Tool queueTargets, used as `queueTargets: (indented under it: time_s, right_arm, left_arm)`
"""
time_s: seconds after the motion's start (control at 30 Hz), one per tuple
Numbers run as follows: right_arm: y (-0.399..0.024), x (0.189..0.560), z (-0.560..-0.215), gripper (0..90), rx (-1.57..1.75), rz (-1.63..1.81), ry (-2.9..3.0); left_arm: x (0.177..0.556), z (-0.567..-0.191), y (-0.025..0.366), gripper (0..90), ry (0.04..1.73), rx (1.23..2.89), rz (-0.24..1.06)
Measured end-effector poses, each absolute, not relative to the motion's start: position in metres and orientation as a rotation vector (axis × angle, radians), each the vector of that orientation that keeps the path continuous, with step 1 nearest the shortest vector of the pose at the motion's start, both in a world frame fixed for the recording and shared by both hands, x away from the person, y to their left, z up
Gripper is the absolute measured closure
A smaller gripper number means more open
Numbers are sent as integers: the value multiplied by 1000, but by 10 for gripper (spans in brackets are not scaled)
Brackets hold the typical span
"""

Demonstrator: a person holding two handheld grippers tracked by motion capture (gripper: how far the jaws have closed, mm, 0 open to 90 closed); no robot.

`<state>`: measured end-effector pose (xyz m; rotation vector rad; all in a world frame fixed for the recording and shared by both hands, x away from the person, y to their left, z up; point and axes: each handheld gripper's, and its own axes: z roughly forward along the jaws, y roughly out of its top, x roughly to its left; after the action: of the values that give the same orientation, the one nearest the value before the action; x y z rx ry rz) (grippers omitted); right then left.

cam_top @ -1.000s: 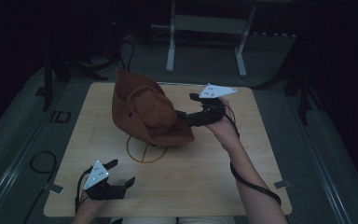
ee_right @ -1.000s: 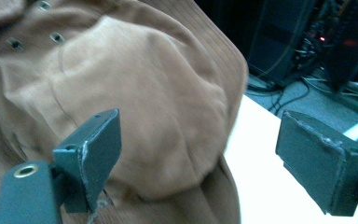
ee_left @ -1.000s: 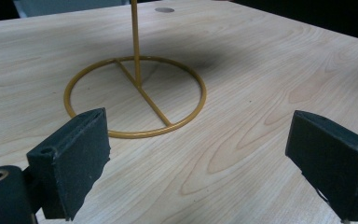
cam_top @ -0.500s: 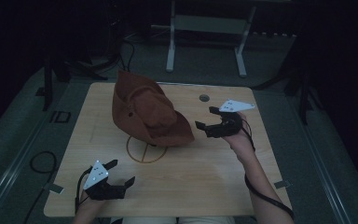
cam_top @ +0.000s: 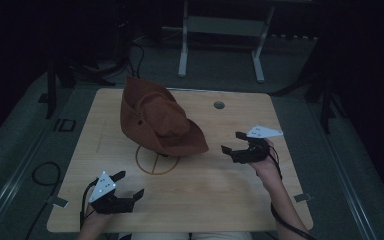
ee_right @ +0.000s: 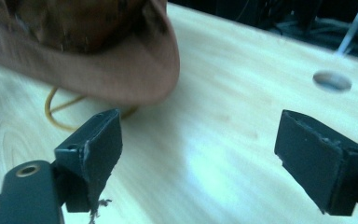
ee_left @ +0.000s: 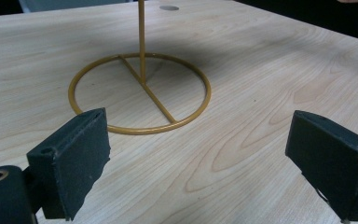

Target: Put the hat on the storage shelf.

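Plainly, the brown hat (cam_top: 157,120) sits on the gold wire stand (cam_top: 156,159) at mid-table (cam_top: 220,190); its brim tip points toward the right tongs (cam_top: 232,144), spread and empty, just beside it. The left tongs (cam_top: 129,185), also spread, lie nearer the person's edge, facing the stand's ring; the right hand (cam_top: 265,167) is judged nearer the hat.

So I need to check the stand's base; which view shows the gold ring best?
The left gripper view: the whole gold ring, crossbar and post are sharp and close. In the high view the brown hat covers part of it; the right gripper view catches a blurred arc.
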<state>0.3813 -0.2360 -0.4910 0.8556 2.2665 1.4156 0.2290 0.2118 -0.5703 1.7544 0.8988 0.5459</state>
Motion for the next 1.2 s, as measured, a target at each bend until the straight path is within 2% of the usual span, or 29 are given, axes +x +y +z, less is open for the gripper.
queueTargets:
  time_s: [0.67, 1.2]
  right_arm:
    - [-268, 339, -545, 142, 857, 1331, 2333]
    - [-294, 309, -560, 142, 862, 1274, 2321]
  left_arm:
    - [229, -571, 210, 70, 897, 1764, 540]
    - [229, -572, 211, 71, 901, 1758, 535]
